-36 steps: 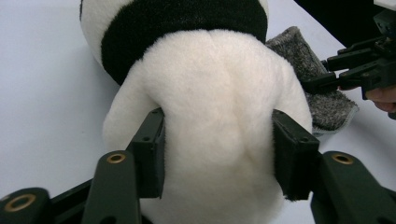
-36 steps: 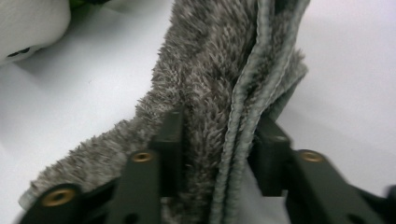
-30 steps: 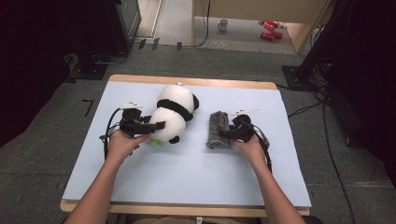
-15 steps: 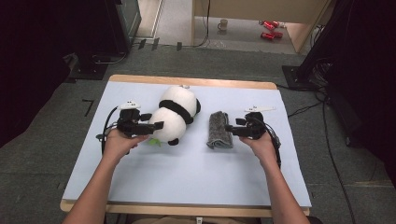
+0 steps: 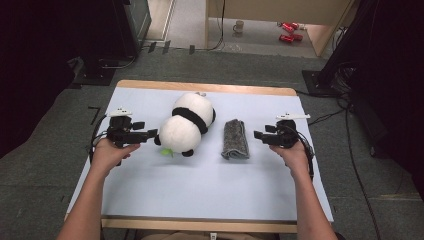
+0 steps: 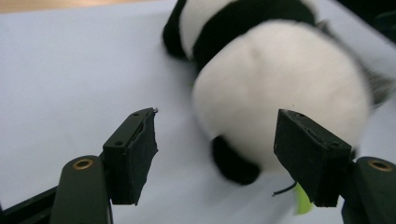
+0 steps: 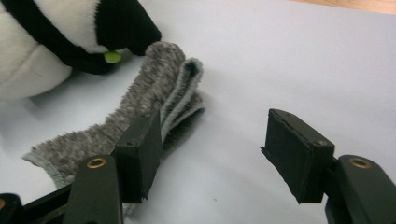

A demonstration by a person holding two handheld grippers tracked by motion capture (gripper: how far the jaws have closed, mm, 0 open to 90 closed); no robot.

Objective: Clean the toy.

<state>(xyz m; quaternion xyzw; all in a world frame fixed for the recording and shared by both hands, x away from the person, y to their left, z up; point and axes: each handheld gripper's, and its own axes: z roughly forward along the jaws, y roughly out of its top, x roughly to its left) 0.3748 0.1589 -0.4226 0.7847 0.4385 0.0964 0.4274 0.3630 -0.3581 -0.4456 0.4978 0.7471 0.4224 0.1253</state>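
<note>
Both hands have drawn outward from the toys since a second ago, each gripper now clear of its object. At 9 o'clock on the blue mat (image 5: pixel 150 200), the left gripper (image 5: pixel 150 135) holds its jaws spread and empty just beside the plush panda (image 5: pixel 187 125), lying mid-table. Soft, light and squashy, it looks best pinched at a limb. The folded grey cloth (image 5: pixel 235 139) lies limp beside it. At 3 o'clock, the right gripper (image 5: pixel 259 135) has jaws just closing slightly, nothing between.

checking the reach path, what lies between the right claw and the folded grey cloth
Nothing: in the high view, only a short bare strip of the blue table cover separates the open right claw from the grey cloth; the panda lies beyond the cloth.
</note>
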